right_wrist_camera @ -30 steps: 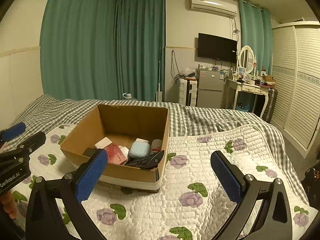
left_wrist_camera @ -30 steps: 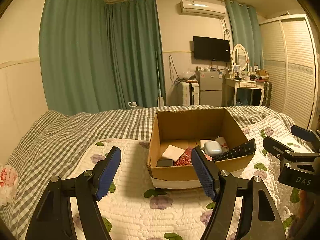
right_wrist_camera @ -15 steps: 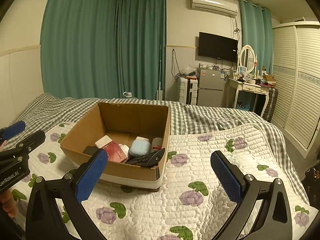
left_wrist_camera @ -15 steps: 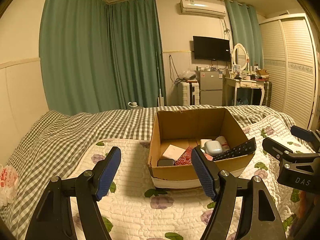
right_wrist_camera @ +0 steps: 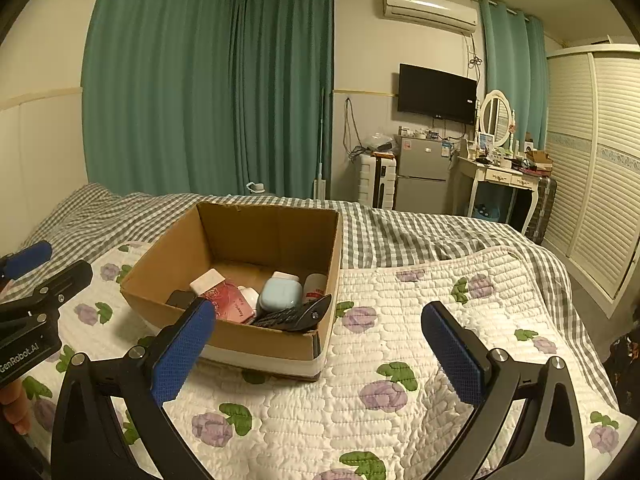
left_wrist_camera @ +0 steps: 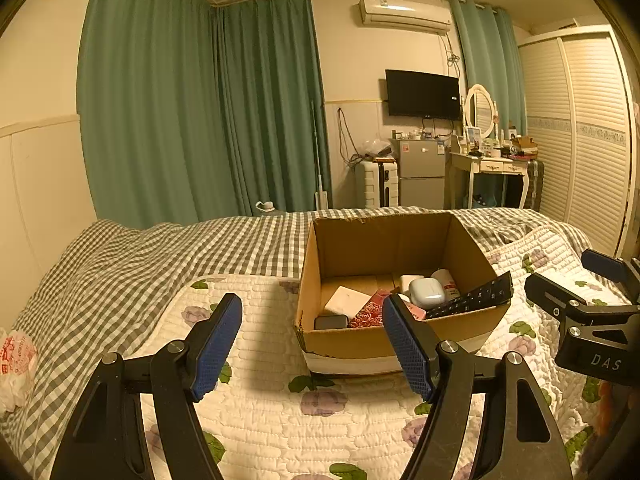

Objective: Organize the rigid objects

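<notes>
Both tools gape empty — cardboard box (left_wrist_camera: 360, 346) filled.

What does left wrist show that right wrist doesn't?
Left wrist only: the right gripper at its right edge, and a crumpled red-and-white bag at the far left.

Right wrist only: the left gripper at its left edge, and the bare quilt to the right of the box.

Both: the cardboard box on the bed, holding the black remote, the pale blue case and the red packet. Both grippers are open and empty.
</notes>
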A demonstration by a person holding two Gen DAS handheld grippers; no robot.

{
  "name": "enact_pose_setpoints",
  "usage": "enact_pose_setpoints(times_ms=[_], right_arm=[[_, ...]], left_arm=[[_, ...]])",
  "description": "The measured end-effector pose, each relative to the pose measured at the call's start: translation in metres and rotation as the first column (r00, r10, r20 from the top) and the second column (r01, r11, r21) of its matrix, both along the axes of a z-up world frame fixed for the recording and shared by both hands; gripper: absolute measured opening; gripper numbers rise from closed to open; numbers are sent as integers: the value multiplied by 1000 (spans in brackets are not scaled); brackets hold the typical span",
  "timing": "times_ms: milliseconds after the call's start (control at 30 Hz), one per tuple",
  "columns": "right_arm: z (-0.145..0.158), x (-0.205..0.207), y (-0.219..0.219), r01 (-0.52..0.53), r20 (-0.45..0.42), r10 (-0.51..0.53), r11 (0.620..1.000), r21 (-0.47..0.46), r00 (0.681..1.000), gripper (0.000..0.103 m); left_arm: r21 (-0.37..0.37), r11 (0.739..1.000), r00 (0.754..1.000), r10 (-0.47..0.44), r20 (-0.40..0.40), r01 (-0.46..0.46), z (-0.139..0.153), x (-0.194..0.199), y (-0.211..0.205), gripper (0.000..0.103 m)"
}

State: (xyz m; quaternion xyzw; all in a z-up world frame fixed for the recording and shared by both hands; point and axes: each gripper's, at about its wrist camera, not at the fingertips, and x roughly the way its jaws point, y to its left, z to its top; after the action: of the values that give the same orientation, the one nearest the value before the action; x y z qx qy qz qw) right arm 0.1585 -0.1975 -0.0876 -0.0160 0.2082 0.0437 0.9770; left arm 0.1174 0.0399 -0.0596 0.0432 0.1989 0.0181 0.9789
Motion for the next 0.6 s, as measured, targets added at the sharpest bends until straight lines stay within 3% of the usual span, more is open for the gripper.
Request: enact_pose_setpoints(times_ms=[600], right_arm=[[-1,1,0,2,-7,-2,1000,5,1000,103]], left_arm=[[-3,1000,1000,1,-9,-1,-3,1,-2,75]])
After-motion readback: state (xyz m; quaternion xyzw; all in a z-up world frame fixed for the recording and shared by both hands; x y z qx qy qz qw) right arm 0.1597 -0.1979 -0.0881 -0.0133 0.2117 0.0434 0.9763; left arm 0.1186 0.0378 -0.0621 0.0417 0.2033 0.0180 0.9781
